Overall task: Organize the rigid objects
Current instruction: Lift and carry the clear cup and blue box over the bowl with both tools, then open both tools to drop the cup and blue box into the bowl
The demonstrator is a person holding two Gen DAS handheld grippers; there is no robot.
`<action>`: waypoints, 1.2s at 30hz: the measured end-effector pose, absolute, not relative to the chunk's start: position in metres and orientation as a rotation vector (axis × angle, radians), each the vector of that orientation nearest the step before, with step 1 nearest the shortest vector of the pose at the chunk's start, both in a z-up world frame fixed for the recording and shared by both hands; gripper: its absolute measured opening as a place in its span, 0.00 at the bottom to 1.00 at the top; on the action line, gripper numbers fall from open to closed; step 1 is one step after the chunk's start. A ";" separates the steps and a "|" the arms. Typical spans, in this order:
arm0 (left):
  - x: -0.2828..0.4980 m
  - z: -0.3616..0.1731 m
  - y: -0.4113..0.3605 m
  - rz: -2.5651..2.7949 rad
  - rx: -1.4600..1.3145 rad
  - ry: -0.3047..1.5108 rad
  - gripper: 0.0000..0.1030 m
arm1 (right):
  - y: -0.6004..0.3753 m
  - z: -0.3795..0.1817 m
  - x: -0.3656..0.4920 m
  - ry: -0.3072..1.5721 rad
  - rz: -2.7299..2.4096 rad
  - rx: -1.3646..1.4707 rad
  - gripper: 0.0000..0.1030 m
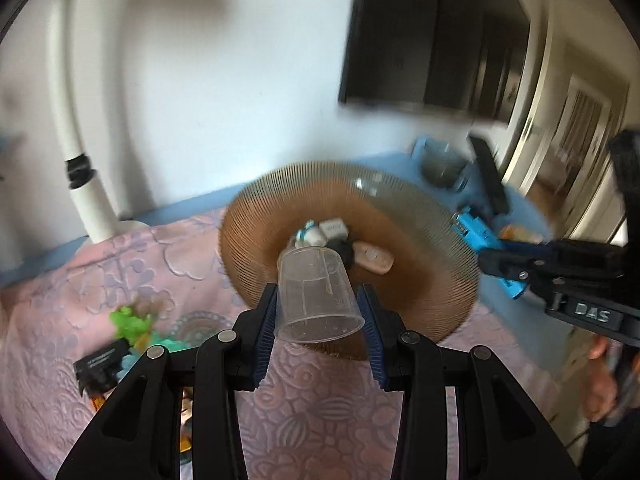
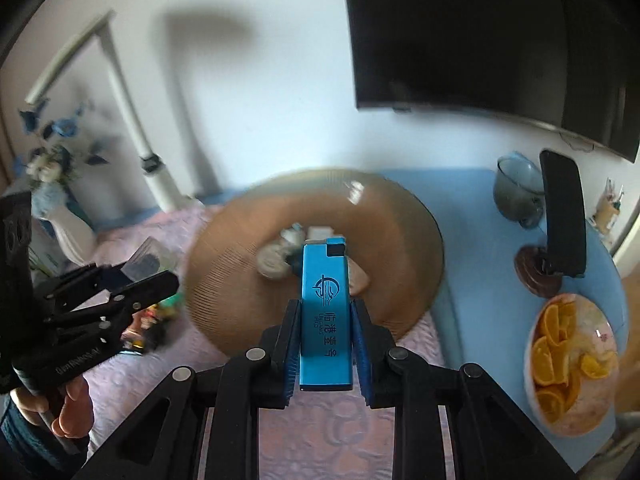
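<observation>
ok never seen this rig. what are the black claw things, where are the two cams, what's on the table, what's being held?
There is no robot here. A person holds a pair of black tongs in each hand, and a fisheye camera on each looks forward along its fingers.

Left view: the left tongs are shut on a clear plastic cup. The right tongs show at that picture's right edge.

Right view: the right tongs are shut on a blue lighter.

Below both lies a pink embossed cloth with a ribbed amber glass plate that holds several small items. To the right sits a bowl of orange slices. Both pictures are motion-blurred.
</observation>
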State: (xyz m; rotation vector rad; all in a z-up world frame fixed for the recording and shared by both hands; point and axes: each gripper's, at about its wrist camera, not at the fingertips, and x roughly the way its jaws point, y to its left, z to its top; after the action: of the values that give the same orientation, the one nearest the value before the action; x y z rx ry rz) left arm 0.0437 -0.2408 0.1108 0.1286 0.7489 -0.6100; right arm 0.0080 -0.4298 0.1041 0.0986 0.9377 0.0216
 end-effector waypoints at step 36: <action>-0.023 0.139 -0.033 -0.269 -0.136 0.637 0.74 | -0.328 0.127 -0.018 0.876 0.238 0.117 0.55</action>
State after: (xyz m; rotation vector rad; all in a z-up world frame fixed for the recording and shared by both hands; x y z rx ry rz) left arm -0.0231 -0.0334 0.1390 -0.1360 0.6373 -0.2690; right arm -0.0184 -0.3282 0.1272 0.1173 0.8763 0.2378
